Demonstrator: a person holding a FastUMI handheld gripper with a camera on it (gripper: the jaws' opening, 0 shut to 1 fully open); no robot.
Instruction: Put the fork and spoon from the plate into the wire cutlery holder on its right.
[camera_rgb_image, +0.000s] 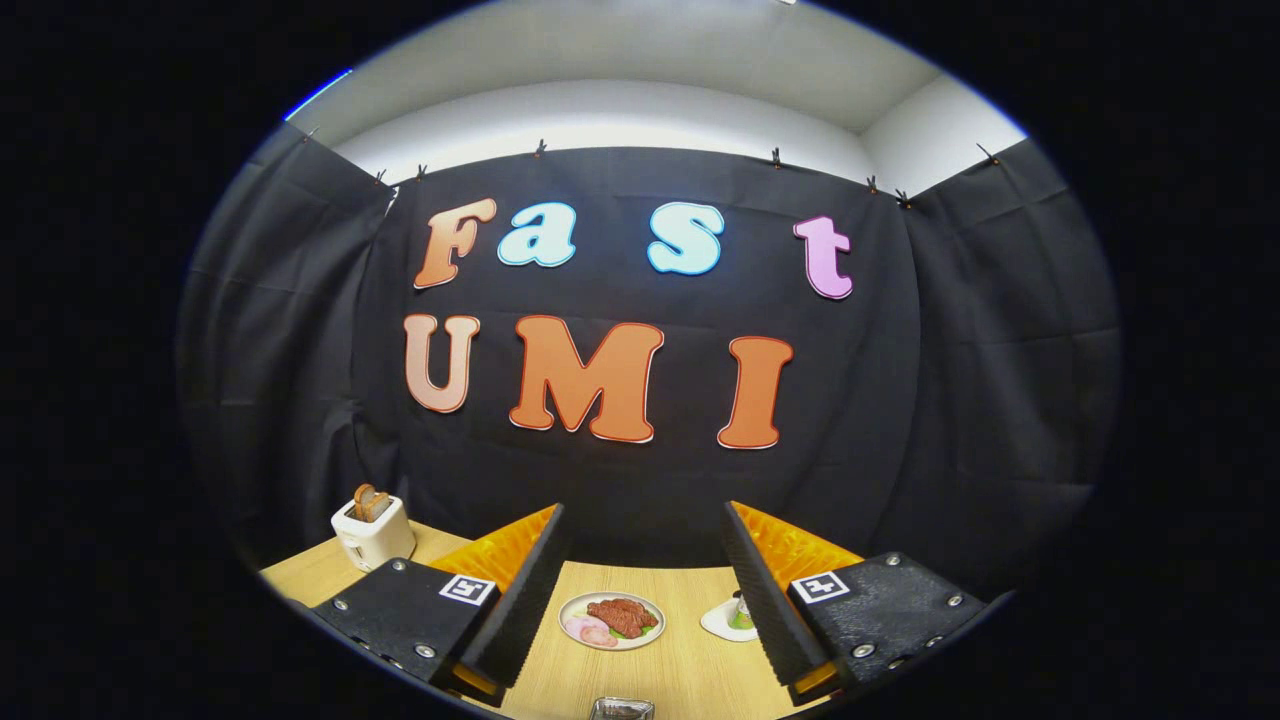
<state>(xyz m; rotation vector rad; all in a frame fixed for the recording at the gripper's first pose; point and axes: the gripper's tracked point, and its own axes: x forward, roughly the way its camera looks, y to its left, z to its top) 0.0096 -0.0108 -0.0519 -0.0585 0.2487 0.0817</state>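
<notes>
My gripper (645, 515) is held high above a light wooden table (690, 660), open, with a wide gap and nothing between its fingers. Through the gap, beyond the fingertips, lies a round white plate (611, 620) carrying brown meat and pale pink slices. Close under me, between the finger bases, the top of a small shiny metal thing (621, 708) peeks in; I cannot tell what it is. I cannot make out a fork or a spoon from here.
A white toaster (373, 534) with bread in its slots stands at the table's far left, beyond the left finger. A small white dish (730, 620) with something green on it sits right of the plate, partly behind the right finger. Black cloth walls close the booth.
</notes>
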